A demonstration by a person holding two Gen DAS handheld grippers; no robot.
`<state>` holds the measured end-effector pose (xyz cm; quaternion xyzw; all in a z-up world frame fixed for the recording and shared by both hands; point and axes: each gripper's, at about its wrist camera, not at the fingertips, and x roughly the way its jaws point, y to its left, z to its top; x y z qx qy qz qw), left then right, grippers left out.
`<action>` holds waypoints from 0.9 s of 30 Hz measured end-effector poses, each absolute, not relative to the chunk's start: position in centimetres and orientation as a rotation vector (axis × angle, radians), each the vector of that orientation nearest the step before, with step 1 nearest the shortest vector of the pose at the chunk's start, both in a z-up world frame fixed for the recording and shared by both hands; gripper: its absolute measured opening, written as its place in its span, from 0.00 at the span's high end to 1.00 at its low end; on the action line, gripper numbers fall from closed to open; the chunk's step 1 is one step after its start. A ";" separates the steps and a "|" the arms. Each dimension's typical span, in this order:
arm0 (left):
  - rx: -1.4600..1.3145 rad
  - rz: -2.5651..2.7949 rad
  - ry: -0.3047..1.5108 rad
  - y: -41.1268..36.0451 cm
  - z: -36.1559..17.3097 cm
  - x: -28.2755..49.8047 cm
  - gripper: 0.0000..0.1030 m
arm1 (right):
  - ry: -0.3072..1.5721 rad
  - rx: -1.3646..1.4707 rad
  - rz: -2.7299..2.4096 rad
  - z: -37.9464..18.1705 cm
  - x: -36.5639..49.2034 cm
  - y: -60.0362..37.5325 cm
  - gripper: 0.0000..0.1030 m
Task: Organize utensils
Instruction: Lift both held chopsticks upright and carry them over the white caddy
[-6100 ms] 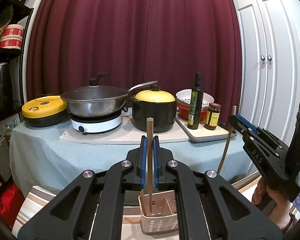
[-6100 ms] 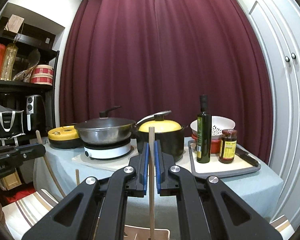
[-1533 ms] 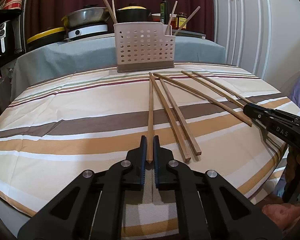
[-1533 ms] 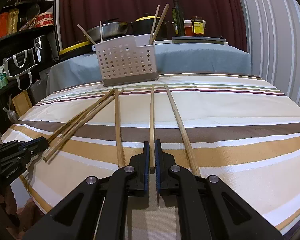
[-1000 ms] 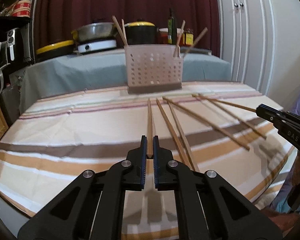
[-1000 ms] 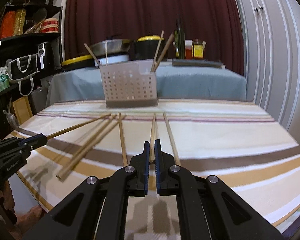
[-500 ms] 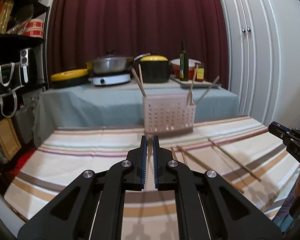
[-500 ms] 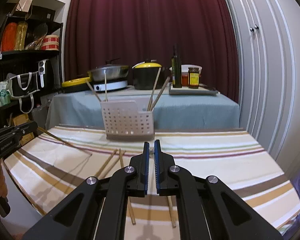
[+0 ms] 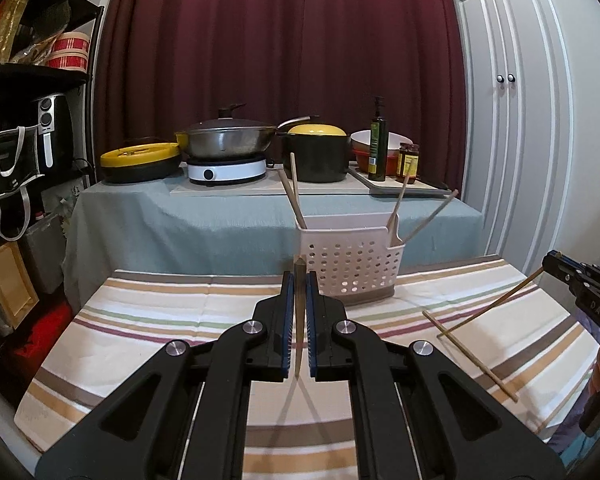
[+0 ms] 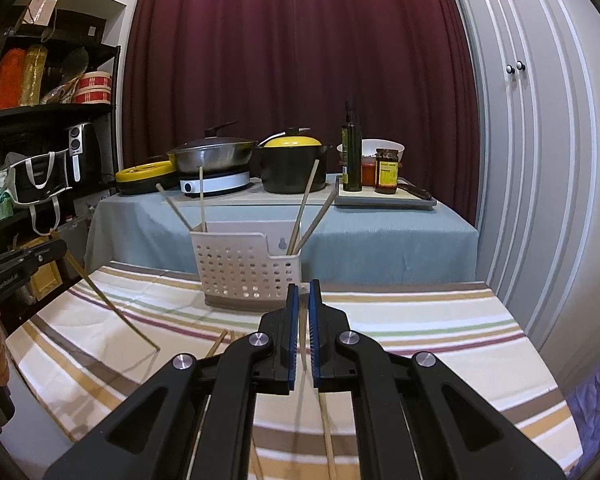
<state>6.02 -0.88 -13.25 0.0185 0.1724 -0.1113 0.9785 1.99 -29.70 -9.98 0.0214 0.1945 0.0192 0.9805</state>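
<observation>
Left gripper clamped on a chopstick, lifted off the striped table, stick's long axis pointing down toward the cloth; white basket at the table's far edge, ahead and just right of it, four chopsticks already inside; right gripper pinching another chopstick, basket ahead and slightly left; both about equally near; loose chopsticks remaining near the right edge.

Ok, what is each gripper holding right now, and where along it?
Each holds one wooden chopstick near its upper end: left gripper grips one chopstick, right gripper another.
</observation>
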 end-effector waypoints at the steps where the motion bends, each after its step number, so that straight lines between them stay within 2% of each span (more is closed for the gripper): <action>1: 0.035 -0.226 0.348 -0.9 -13.2 6.3 0.94 | 0.389 0.043 0.038 -9.8 2.3 -29.7 0.95; 18: 0.015 -0.209 0.345 -1.1 -12.0 10.8 0.94 | 0.357 0.040 0.040 -8.7 7.9 -29.7 0.94; 27: 0.007 -0.205 0.290 -1.7 -9.1 11.7 0.94 | 0.340 0.062 0.074 -6.8 9.5 -29.4 0.95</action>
